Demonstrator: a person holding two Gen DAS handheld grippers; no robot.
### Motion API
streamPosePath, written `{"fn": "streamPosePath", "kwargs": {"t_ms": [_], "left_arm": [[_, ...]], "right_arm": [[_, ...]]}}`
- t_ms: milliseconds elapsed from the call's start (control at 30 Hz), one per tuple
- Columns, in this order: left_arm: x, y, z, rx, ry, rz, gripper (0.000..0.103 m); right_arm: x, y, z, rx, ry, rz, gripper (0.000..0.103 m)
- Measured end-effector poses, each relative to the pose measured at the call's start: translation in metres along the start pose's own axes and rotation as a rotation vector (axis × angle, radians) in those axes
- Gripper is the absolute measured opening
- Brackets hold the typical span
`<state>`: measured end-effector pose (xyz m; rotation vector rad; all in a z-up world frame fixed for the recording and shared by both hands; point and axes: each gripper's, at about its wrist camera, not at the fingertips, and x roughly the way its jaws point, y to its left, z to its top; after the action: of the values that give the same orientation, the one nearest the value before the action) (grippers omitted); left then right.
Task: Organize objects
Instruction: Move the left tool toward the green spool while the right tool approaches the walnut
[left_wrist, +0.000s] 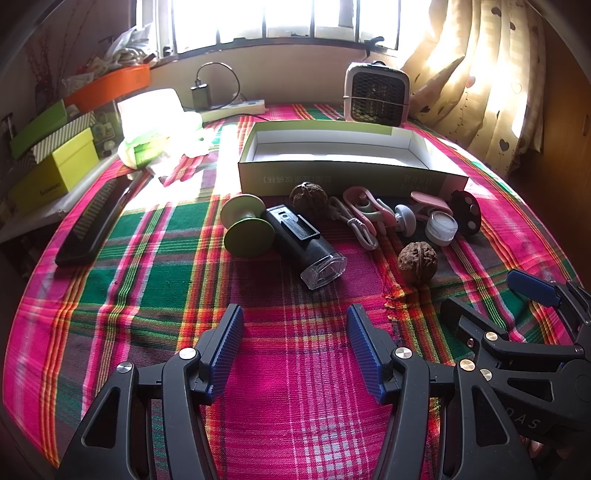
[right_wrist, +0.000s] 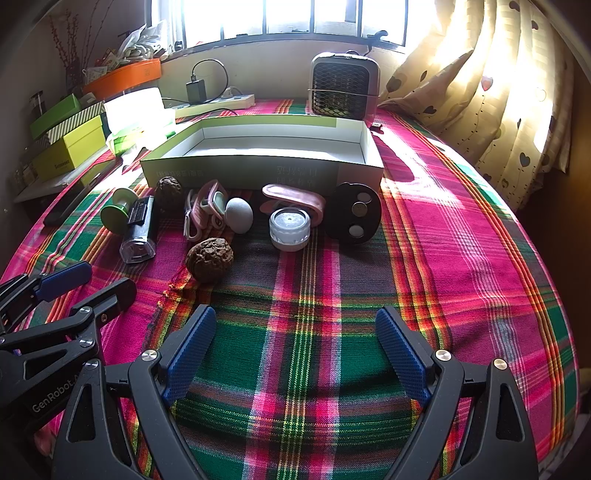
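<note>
Open box empty on plaid tabletop. Just before its near wall: two walnuts, flashlight, white jar, pink clips. Left hand-held gripper and right hand-held gripper nearer still, both released, grasping nothing.

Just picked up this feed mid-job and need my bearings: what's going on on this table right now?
Nothing is being handled yet. The left gripper and right gripper both hang open and empty over the plaid cloth, short of the clutter. The open box holds nothing. In front of it lie a green spool, a black flashlight, two walnuts, pink clips, a small white jar and a black round case.
</note>
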<state>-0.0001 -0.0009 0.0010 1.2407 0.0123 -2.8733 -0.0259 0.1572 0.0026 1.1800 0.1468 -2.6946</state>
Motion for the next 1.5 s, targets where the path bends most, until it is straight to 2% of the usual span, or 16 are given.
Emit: {"fn": "streamPosePath", "kwargs": {"t_ms": [933,1167,1333,1500], "left_arm": [[0.0,-0.004,0.001,0.006,0.007,-0.006,0.056],[-0.001,-0.001,0.002,0.028,0.035,-0.037,0.056],[-0.004,0.014,0.003,-0.002,0.039,-0.101,0.056],[-0.002,0.026,0.006,-0.007,0.049,-0.076,0.056]], "right_arm": [[0.001,0.001,0.001,0.001,-0.001,0.0,0.088],[0.001,-0.002,0.002,0.003,0.014,-0.001,0.088],[0.003,0.005,0.007,-0.022,0.022,0.037,0.088],[0.007,0.014,0.01,-0.049,0.03,0.072,0.088]]}}
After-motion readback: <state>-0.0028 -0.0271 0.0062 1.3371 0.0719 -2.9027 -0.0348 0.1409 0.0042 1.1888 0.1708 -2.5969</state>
